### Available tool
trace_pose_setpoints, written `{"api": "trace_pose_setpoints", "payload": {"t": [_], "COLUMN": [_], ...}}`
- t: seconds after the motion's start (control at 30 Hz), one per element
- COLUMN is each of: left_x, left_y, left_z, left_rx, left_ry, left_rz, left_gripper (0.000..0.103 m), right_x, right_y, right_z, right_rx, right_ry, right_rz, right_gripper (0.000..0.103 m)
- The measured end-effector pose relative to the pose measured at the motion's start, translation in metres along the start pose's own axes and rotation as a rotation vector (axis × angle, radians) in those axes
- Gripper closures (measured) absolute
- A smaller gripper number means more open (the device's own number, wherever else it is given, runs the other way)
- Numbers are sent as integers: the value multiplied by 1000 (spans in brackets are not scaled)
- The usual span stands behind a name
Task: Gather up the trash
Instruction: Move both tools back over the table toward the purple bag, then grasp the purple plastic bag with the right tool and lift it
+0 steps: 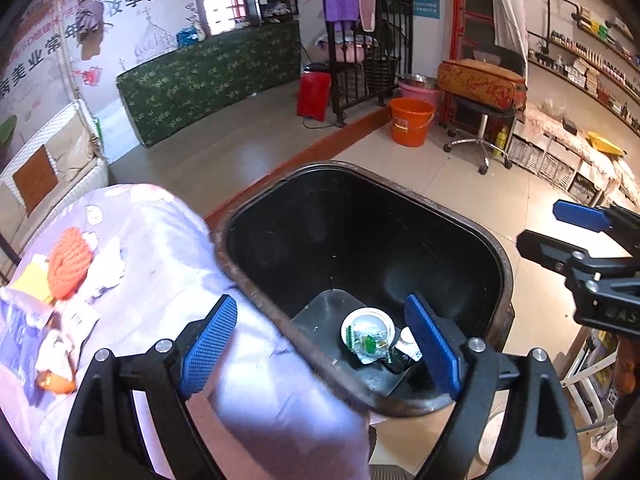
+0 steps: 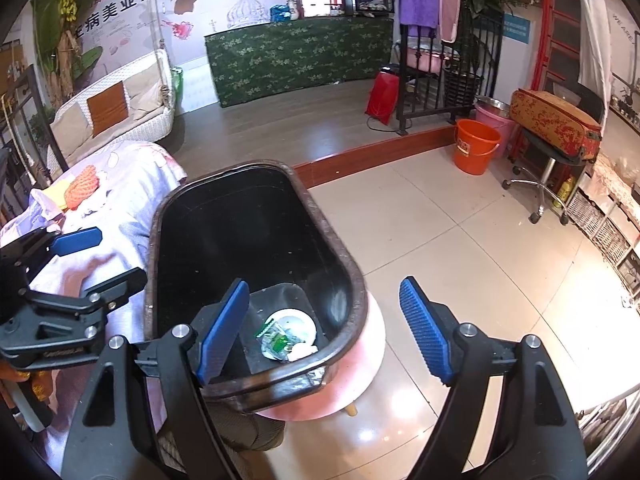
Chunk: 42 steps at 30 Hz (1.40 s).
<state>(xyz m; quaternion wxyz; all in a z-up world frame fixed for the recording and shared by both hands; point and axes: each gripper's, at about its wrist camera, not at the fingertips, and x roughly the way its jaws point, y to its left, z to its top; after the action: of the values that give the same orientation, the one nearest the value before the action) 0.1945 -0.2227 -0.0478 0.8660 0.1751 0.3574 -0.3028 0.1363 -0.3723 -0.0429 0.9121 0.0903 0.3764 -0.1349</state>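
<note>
Bin (image 1: pixel 360 240) is seen w/ trash (image 1: pixel 370 336) already at the bottom: a white dish, wrappers. Left gripper (image 1: pixel 320 344) is held wide open over the rim, nothing in it; right gripper (image 2: pixel 324 328) likewise, empty. More scraps (image 1: pixel 60 264) are left on the cloth beside the bin, so prob. part done.

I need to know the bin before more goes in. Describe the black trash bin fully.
The black trash bin is a tall, rounded-rectangular tub, apparently plastic, with glossy dark walls and a worn brownish rim. It stands upright and uncovered on a pink stool, against a cloth-covered surface. At its bottom lie a white paper bowl and crumpled wrappers.
</note>
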Motion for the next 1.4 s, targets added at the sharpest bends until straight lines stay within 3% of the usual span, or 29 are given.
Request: {"api": "trace_pose_setpoints", "payload": {"t": [0.27, 0.5, 0.67, 0.9, 1.1, 1.23, 1.4], "left_x": [-38, -66, -78, -98, -118, -124, -130], "left_y": [28, 67, 101, 156, 191, 211, 233], "left_z": [-22, -45, -65, -100, -126, -138, -150], "left_rx": [-62, -136, -208, -364, -394, -415, -463], "left_ry": [-51, -58, -20, 30, 38, 68, 77], "left_rz": [61, 127, 191, 218, 304, 347, 359], "left_gripper": [17, 17, 17, 14, 8, 7, 7], "right_x": [-4, -2, -3, 4, 17, 36, 66], "right_y": [37, 91, 140, 221, 291, 327, 357], "right_z": [3, 4, 9, 19, 34, 50, 67], "right_rx": [-69, -160, -230, -355, -442, -473, -481], "right_ry": [-9, -1, 2, 26, 61, 80, 120], "right_rz": [93, 228, 354, 508, 618, 665, 691], "right_gripper": [26, 25, 25, 25, 26, 26, 37]}}
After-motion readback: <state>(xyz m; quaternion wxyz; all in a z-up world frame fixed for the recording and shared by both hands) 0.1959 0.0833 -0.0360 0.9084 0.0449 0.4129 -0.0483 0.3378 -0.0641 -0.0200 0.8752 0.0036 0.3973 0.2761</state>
